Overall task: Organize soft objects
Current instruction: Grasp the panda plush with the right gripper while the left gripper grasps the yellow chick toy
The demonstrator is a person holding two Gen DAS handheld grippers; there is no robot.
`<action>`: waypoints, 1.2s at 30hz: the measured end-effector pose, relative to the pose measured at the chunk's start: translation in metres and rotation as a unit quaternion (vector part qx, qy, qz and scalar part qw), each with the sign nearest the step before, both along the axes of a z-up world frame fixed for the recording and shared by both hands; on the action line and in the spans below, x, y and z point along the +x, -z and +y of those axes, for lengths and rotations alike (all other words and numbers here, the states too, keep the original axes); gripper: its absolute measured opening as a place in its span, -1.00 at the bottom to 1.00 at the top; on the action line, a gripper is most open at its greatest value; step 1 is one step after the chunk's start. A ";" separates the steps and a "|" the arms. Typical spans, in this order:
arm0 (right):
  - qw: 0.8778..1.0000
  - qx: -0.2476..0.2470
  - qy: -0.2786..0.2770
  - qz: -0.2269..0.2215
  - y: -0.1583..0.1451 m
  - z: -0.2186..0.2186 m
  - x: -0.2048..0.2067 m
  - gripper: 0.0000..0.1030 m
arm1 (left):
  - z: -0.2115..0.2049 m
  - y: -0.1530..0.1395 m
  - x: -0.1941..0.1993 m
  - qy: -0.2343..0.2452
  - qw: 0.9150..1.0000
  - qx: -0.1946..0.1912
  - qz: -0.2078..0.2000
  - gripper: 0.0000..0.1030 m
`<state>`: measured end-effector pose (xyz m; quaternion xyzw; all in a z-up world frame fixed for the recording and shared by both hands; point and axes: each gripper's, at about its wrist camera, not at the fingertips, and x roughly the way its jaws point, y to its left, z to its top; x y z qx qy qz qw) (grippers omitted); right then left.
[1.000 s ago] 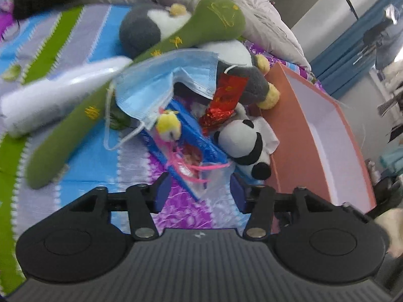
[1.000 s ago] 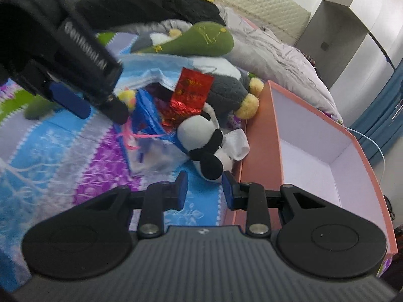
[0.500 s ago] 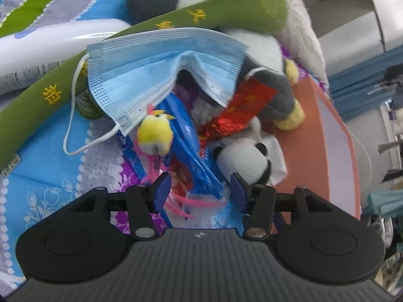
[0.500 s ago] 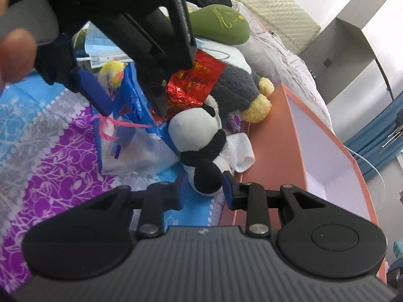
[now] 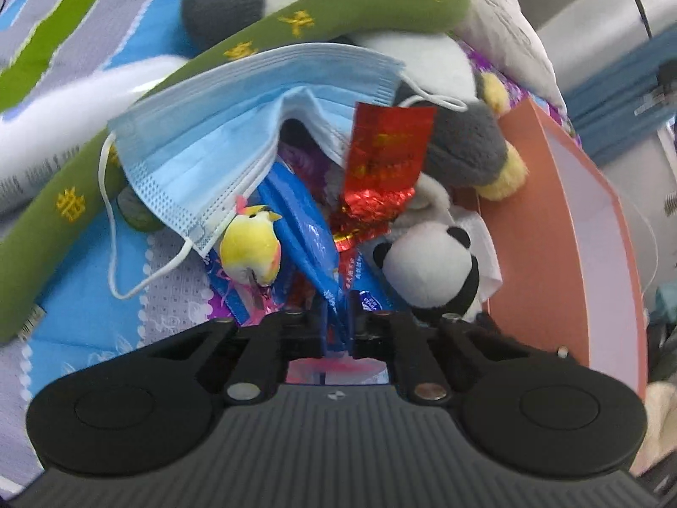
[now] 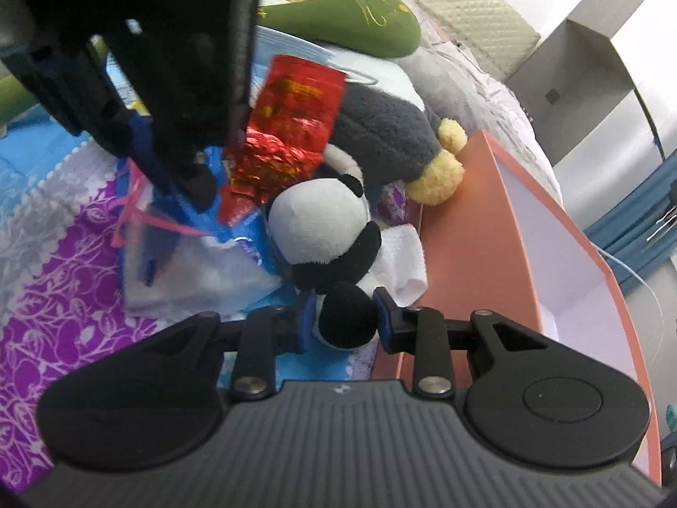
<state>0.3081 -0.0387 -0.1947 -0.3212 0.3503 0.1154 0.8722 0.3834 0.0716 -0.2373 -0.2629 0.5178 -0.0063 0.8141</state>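
Left gripper (image 5: 336,317) jaws just closed, now pinched on the blue plastic packet (image 5: 313,228) in the bedspread pile beside the orange box (image 5: 546,228); lift judged next. Right gripper (image 6: 342,317) held spread around the panda plush (image 6: 326,228) foot, not yet squeezed

Even, soft daylight, brightest at upper right in both views. Fisheye bends the edges strongly. Motion blur smears the green plush (image 5: 321,21) and bedspread (image 5: 63,42); foil packet (image 6: 292,122) glints; shadows faint.
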 end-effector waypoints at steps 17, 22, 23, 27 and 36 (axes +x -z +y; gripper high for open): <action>0.999 0.035 -0.001 0.033 -0.027 -0.003 -0.039 -0.52 | 0.004 -0.026 -0.058 0.082 0.996 0.037 0.027 -0.86; 0.998 0.049 -0.001 0.043 -0.037 -0.004 -0.065 -0.52 | 0.007 -0.030 -0.088 0.091 0.995 0.026 0.027 -0.86; 0.998 0.051 -0.003 0.046 -0.038 -0.004 -0.069 -0.53 | 0.008 -0.030 -0.094 0.096 0.995 0.024 0.030 -0.86; 0.997 0.052 -0.011 0.049 -0.045 -0.006 -0.083 -0.53 | 0.007 -0.033 -0.113 0.114 0.992 0.039 0.030 -0.86; 0.996 0.063 -0.018 0.064 -0.047 -0.004 -0.116 -0.53 | 0.000 -0.034 -0.147 0.138 0.989 0.049 0.019 -0.85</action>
